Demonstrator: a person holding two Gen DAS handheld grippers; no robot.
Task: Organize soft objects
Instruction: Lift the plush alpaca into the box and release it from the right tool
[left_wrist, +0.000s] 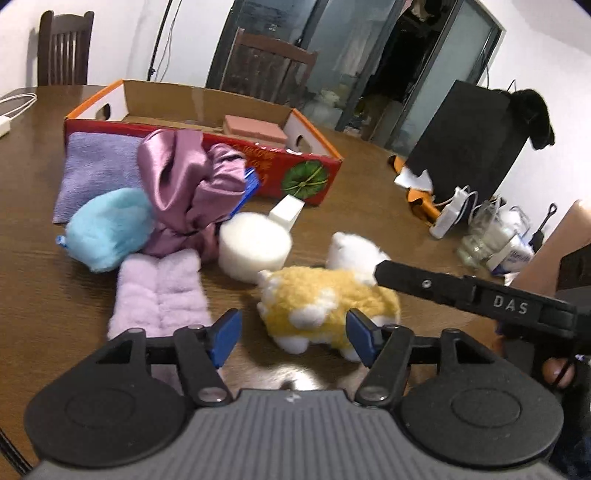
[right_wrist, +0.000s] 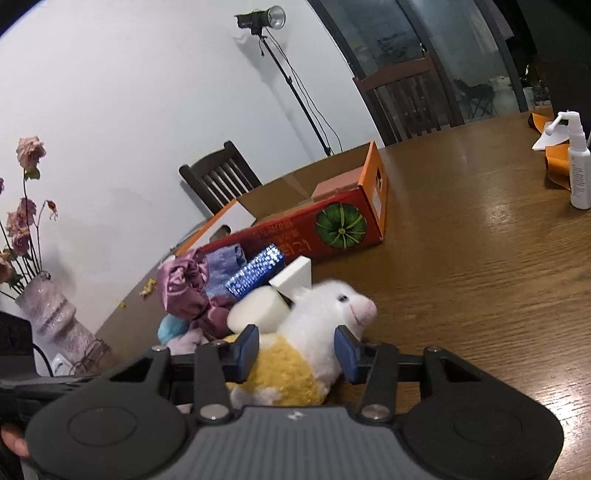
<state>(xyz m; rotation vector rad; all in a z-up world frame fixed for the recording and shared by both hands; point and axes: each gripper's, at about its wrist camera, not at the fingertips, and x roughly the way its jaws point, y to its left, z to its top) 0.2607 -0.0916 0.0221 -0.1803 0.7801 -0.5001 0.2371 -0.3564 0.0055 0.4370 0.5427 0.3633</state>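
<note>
Right wrist: right gripper (right_wrist: 297, 352) apart around plush toy (right_wrist: 295, 354), possibly touching; left gripper (left_wrist: 293, 339) apart.

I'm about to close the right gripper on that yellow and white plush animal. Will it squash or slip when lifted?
The plush animal looks fluffy and stuffed, so it will probably compress between the right gripper fingers rather than resist. Its long pile seems grippy, so slipping looks unlikely. It is likely light, and its head, which sticks out past the fingers, may droop once lifted.

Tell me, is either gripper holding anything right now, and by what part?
Nothing is held. The right gripper is open, its blue pads straddling the plush sheep at the neck without pinching. The left gripper is open too, short of the toy.
</note>
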